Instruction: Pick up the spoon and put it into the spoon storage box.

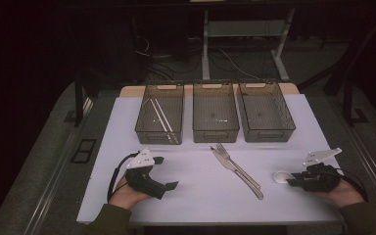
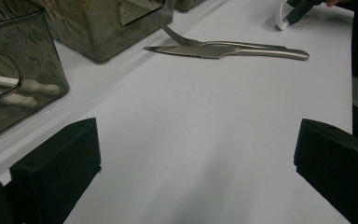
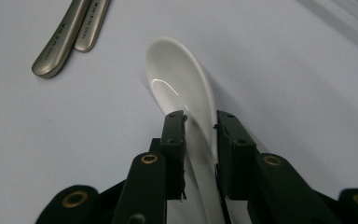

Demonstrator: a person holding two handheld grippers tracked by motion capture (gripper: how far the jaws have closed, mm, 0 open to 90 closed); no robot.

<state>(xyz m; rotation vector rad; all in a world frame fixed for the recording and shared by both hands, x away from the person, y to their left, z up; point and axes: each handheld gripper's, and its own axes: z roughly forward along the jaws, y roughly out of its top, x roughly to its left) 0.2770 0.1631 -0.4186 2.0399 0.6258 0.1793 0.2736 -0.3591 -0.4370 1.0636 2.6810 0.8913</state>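
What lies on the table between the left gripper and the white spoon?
A fork and a knife, side by side, lie between the left gripper and the spoon, in the high view.

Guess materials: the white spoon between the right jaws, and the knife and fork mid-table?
White soup spoon: looks like glazed ceramic, possibly melamine; smooth glossy white with a sharp curved highlight in the bowl. Grey metal knife and grey metal fork: likely stainless steel with a brushed, satin finish; dull grey sheen, soft reflections, lettering stamped on the handle ends in the right gripper view.
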